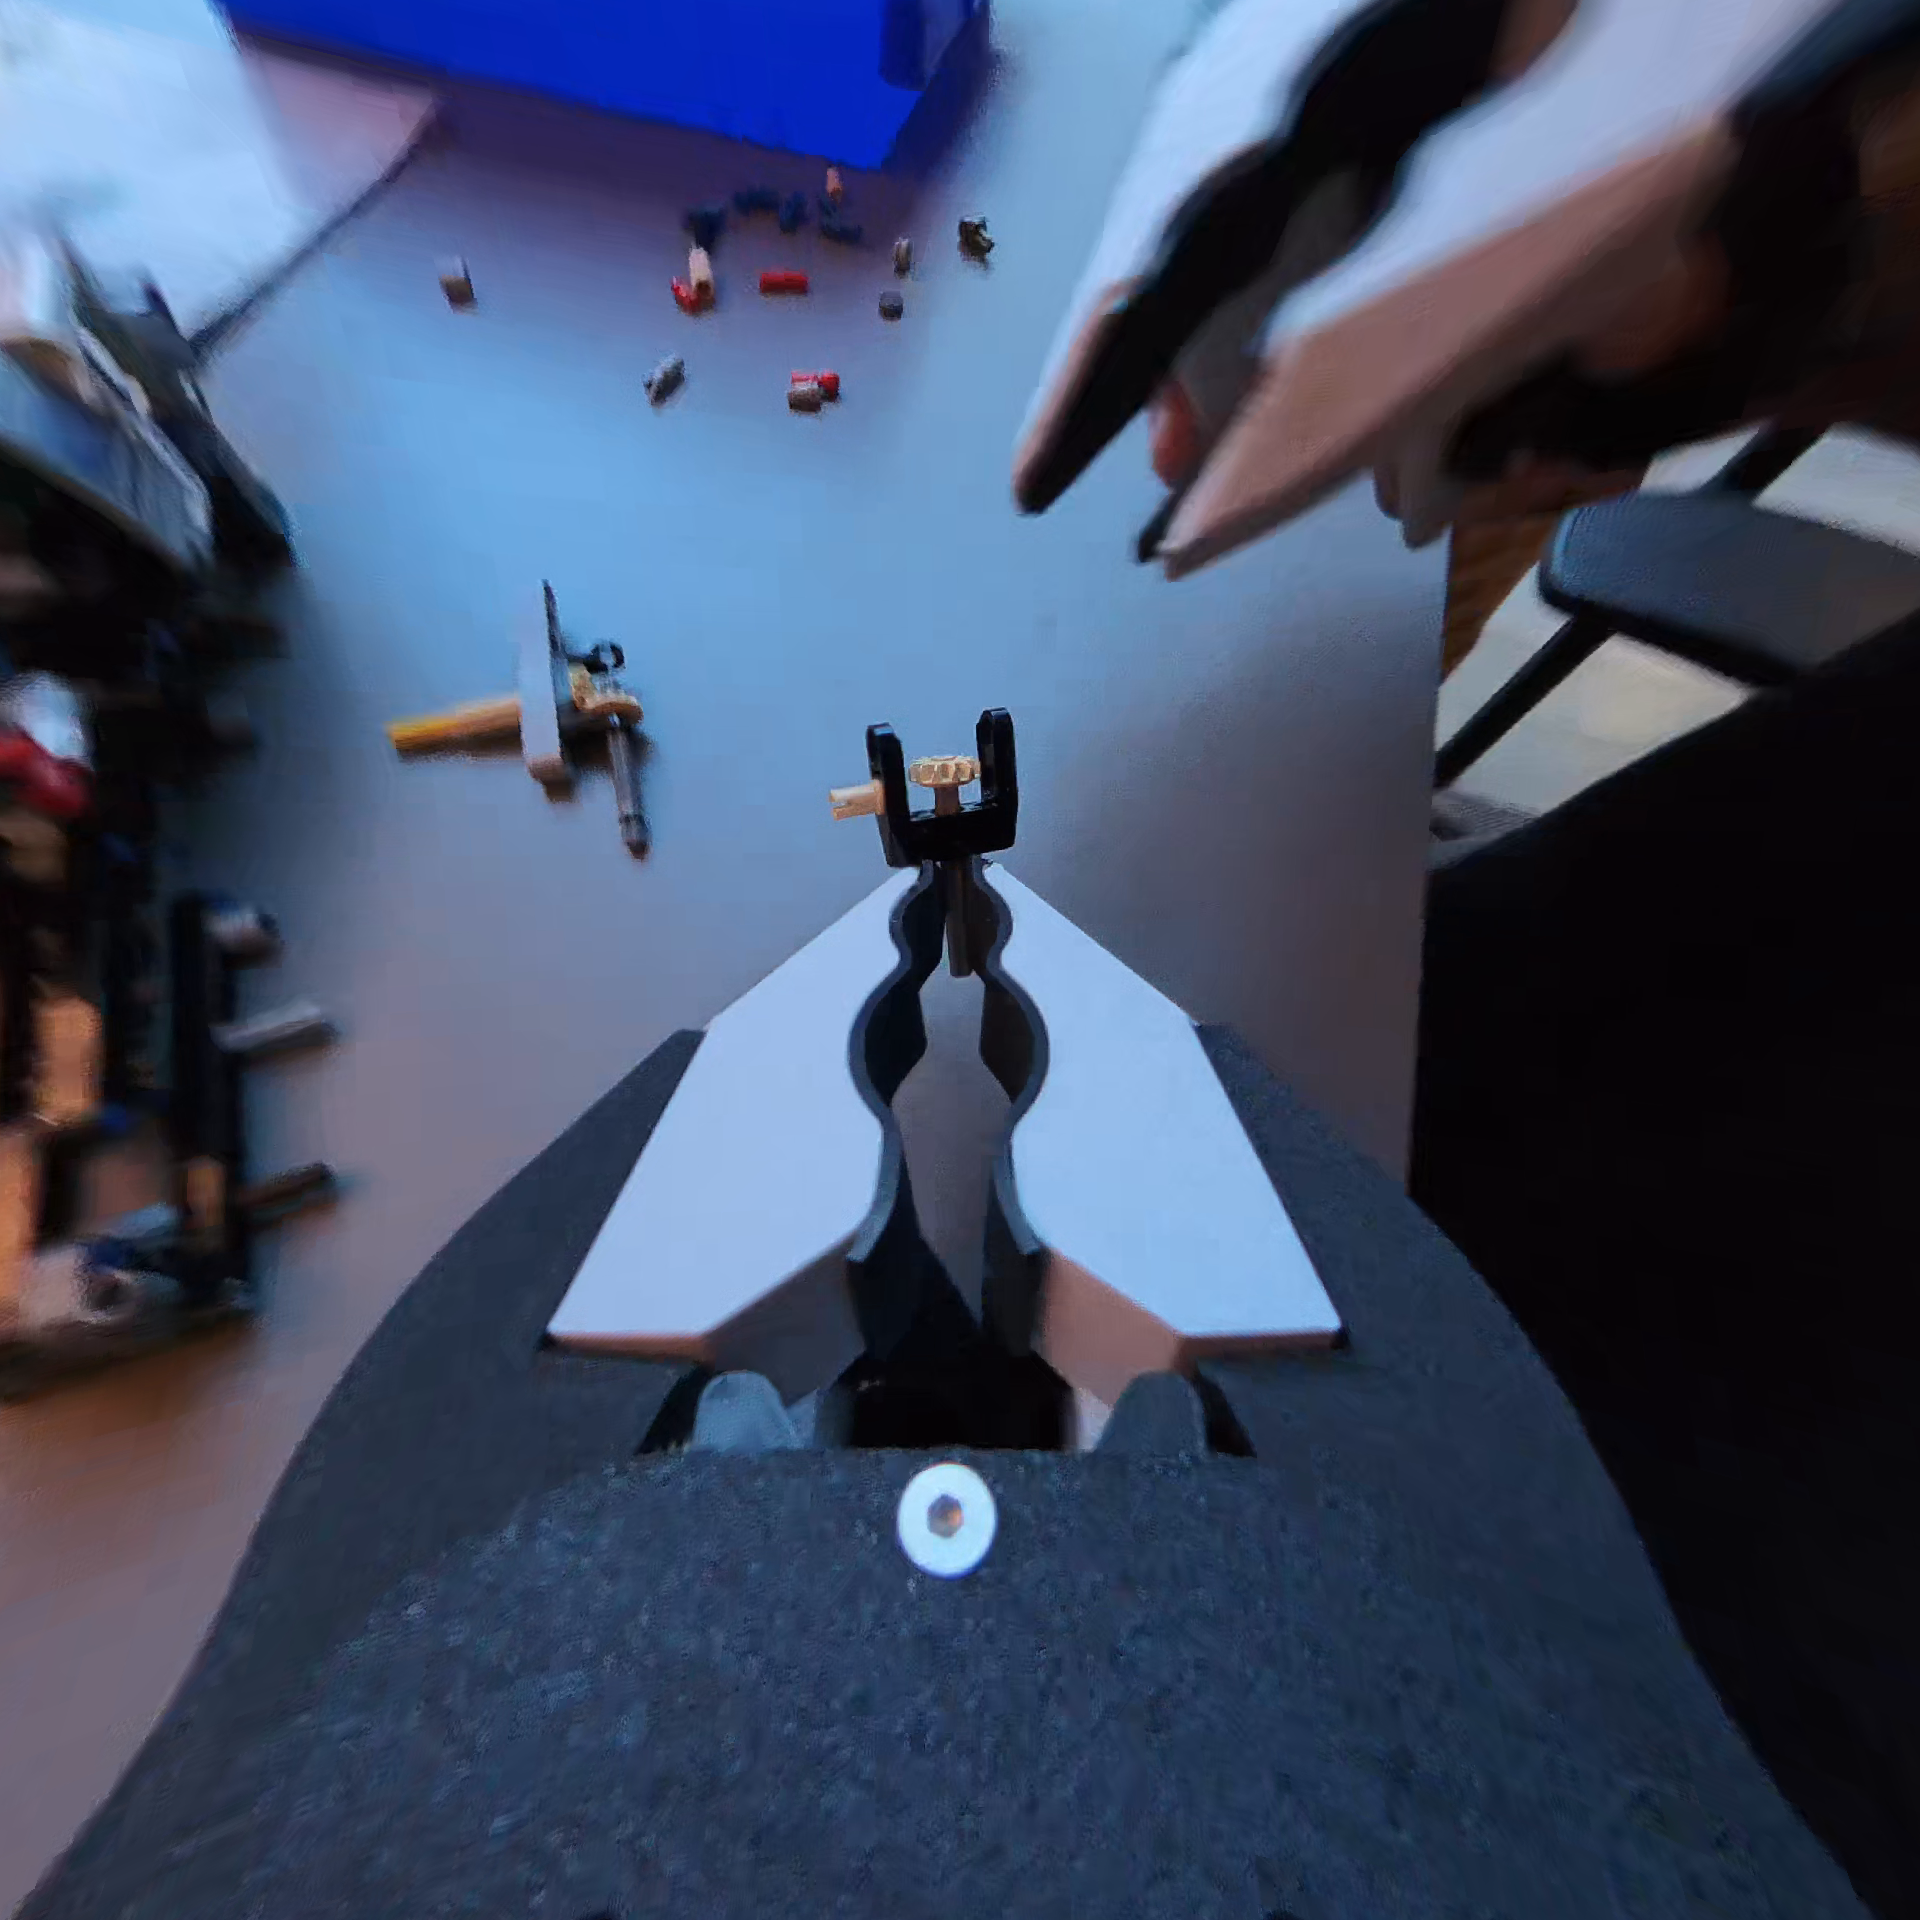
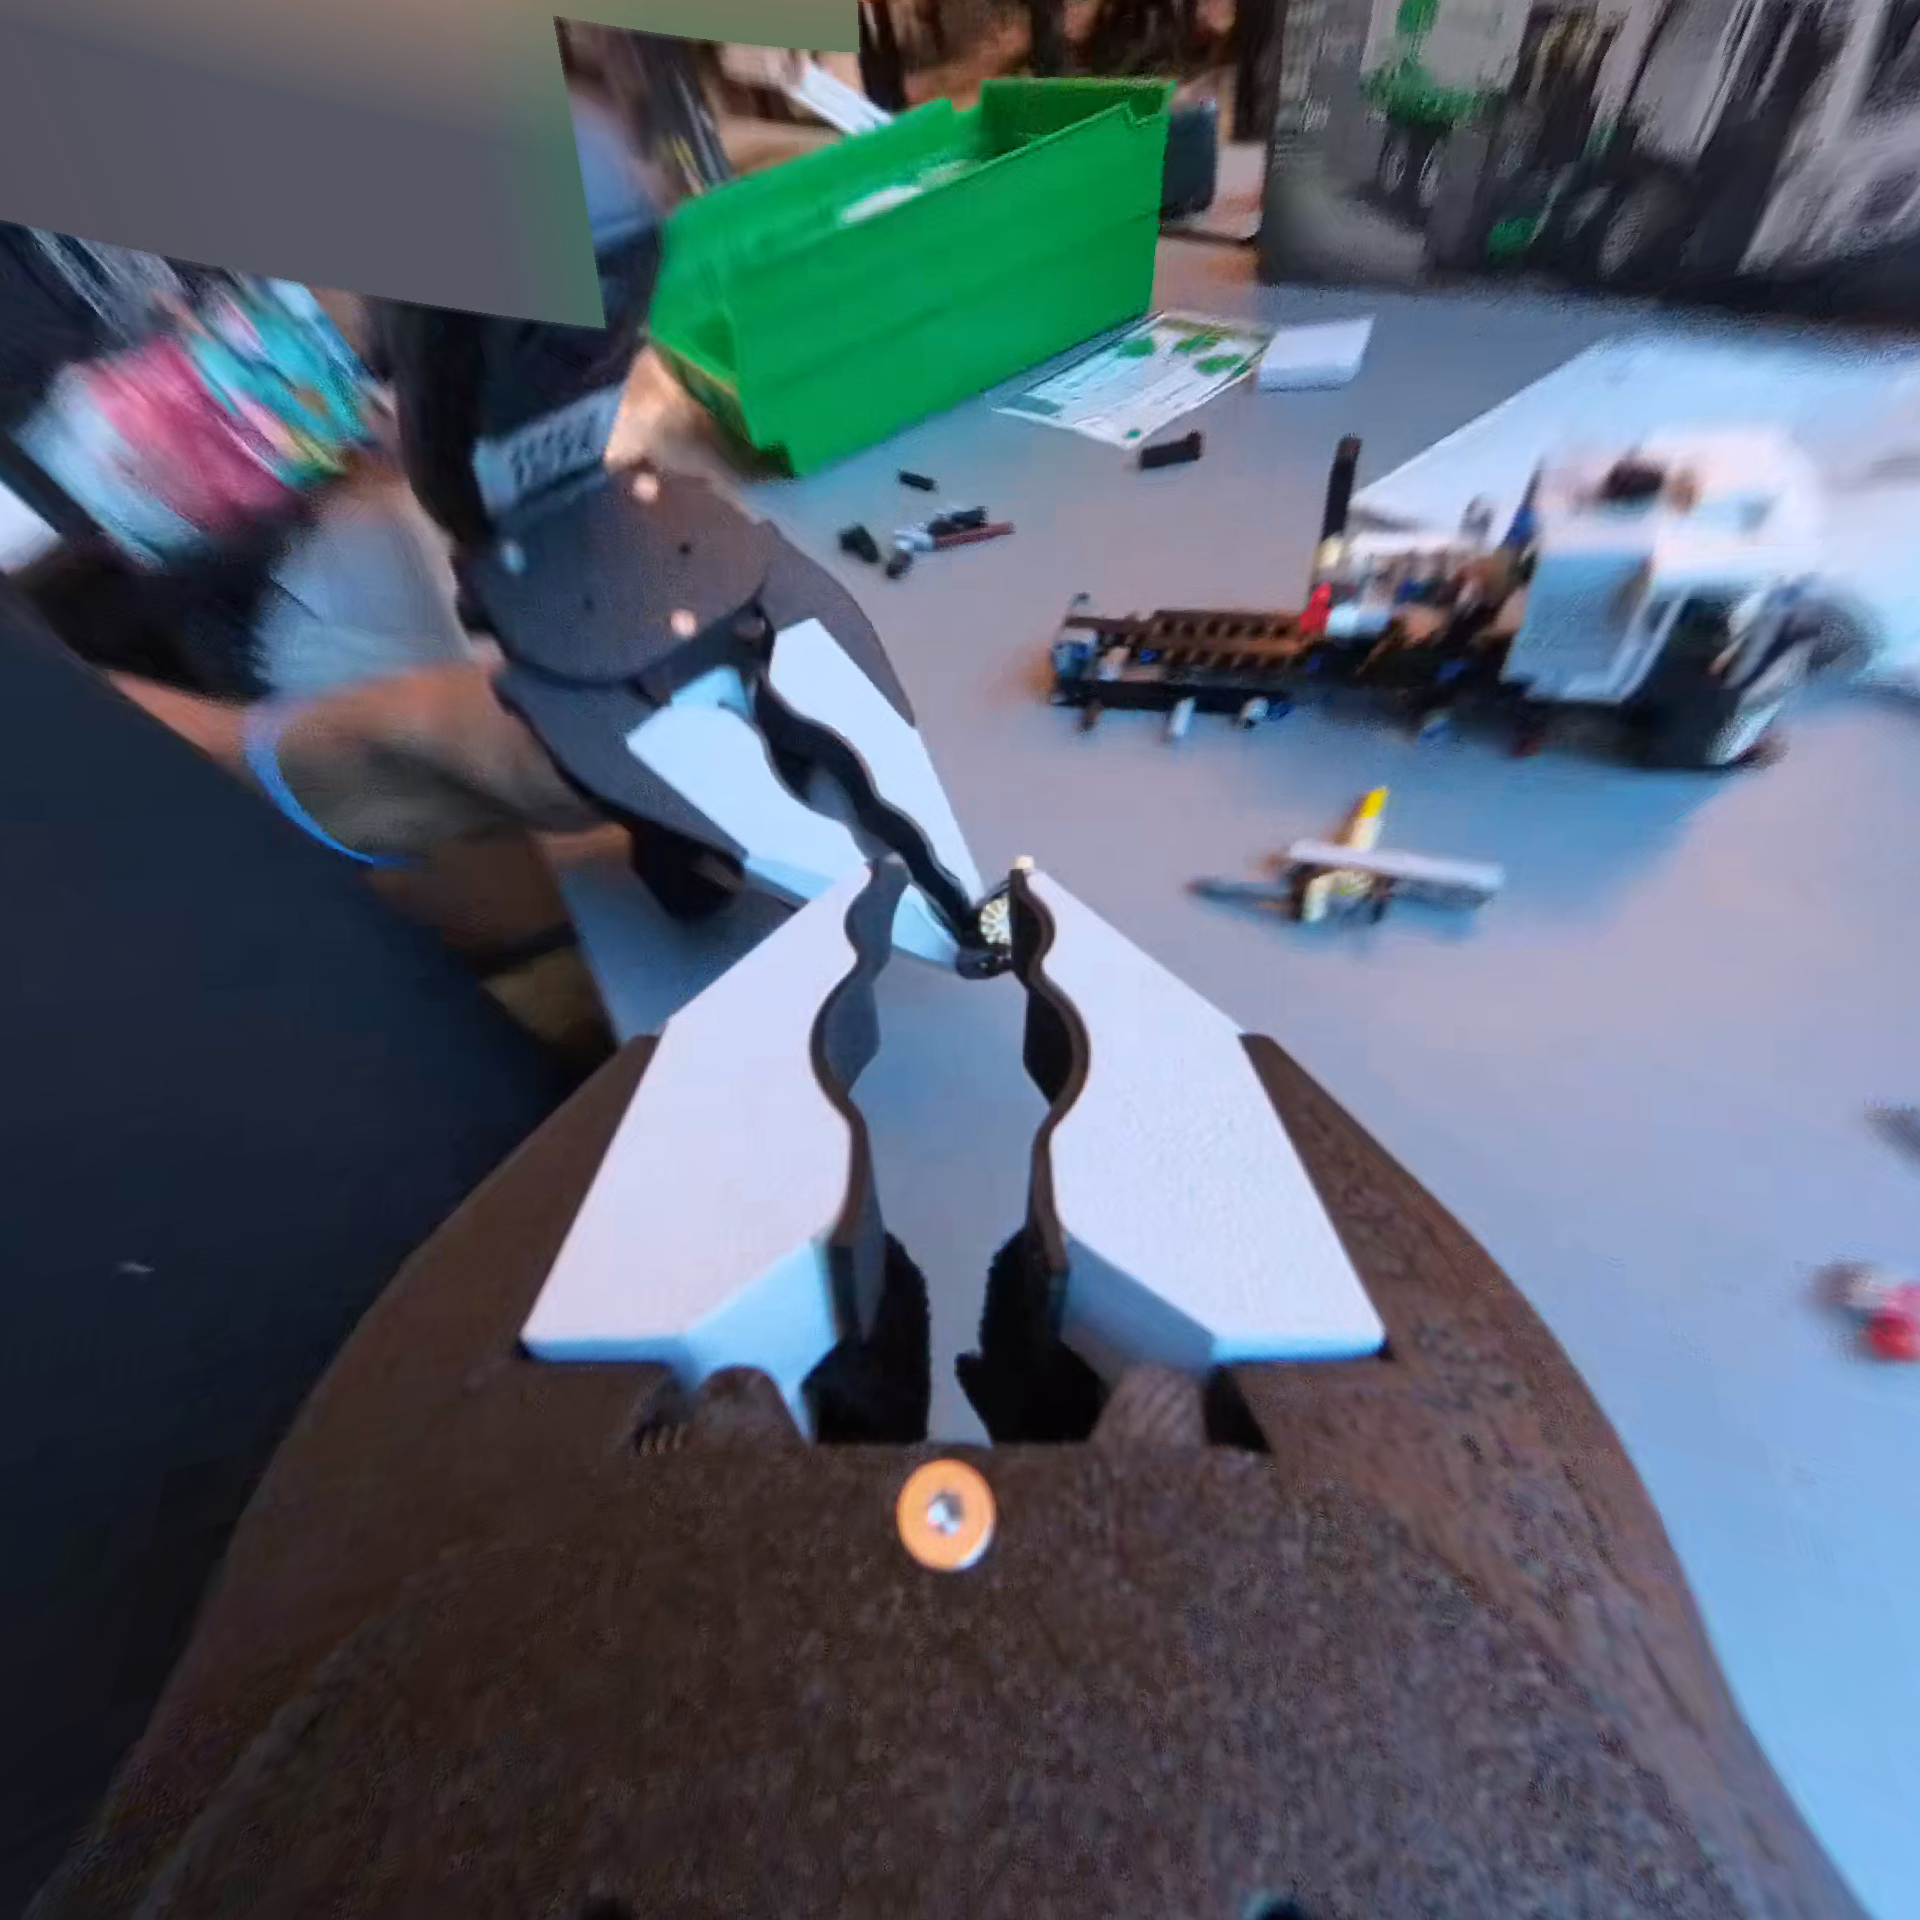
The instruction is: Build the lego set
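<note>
**A:** Left wrist view first. The left gripper [image 1: 954,883] has its jaws pinching the grey axle of a small lego assembly [image 1: 940,795] — black U-shaped bracket, tan gear sitting inside it, tan pin sticking out of the bracket's left side. It's held up above the bench [image 1: 1195,727]. Left of the bracket a second sub-build [image 1: 566,717] lies flat: grey beam, yellow bar, dark axle. Beyond the bracket is a scatter of loose pieces [image 1: 790,281] with a blue bin [image 1: 665,73] behind them. The right gripper [image 1: 1132,457] comes in blurred, above and right of the bracket.

**B:** Can you tell what its jaws are doing there?

**A:** Not from that view. In the right wrist view the right gripper [image 2: 951,883] has its jaws spread, nothing between them. The bracket assembly [image 2: 992,925] sits right at its right fingertip, still in the left gripper [image 2: 961,914] — whether the fingertip touches it, I can't tell. Right of the bracket: the sub-build [image 2: 1351,878], then a half-built truck [image 2: 1455,644] farther back. A green bin [image 2: 914,270] stands behind, with paper sheets [image 2: 1143,379] beside it.
</note>
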`<move>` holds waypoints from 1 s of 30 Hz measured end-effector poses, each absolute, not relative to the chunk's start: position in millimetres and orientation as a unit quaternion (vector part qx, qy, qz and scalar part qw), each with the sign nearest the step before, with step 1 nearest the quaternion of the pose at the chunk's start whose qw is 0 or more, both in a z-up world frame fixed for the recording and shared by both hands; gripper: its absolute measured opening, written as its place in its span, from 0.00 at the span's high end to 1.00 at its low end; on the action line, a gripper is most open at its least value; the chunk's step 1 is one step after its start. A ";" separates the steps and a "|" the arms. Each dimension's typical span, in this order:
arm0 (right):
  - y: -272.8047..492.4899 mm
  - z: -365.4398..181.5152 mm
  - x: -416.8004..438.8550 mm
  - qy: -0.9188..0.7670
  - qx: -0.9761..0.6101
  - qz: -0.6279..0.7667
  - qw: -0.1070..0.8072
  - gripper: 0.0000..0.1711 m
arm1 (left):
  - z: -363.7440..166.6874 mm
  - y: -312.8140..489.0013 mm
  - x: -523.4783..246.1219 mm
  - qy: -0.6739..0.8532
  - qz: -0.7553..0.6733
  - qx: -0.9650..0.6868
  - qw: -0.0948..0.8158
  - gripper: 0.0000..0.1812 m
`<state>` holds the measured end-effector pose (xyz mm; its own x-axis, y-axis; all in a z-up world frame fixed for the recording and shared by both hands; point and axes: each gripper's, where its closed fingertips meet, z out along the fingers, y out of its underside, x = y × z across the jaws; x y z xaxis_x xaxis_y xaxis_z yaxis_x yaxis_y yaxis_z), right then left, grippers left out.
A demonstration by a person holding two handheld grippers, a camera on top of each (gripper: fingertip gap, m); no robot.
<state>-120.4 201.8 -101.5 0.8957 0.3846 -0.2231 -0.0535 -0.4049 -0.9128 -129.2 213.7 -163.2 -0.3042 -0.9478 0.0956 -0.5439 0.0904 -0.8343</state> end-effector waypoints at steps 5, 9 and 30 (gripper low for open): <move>205.0 -135.4 -118.3 -0.083 -0.846 0.259 0.459 0.90 | -160.6 205.8 -128.8 0.764 -0.344 -0.410 0.359 0.99; 203.1 -143.2 -126.0 -0.106 -0.854 0.255 0.442 0.90 | -162.9 207.9 -128.0 0.768 -0.330 -0.406 0.369 0.99; 205.0 -157.1 -130.9 -0.090 -0.845 0.304 0.430 0.93 | -173.7 208.2 -127.9 0.792 -0.287 -0.383 0.379 0.99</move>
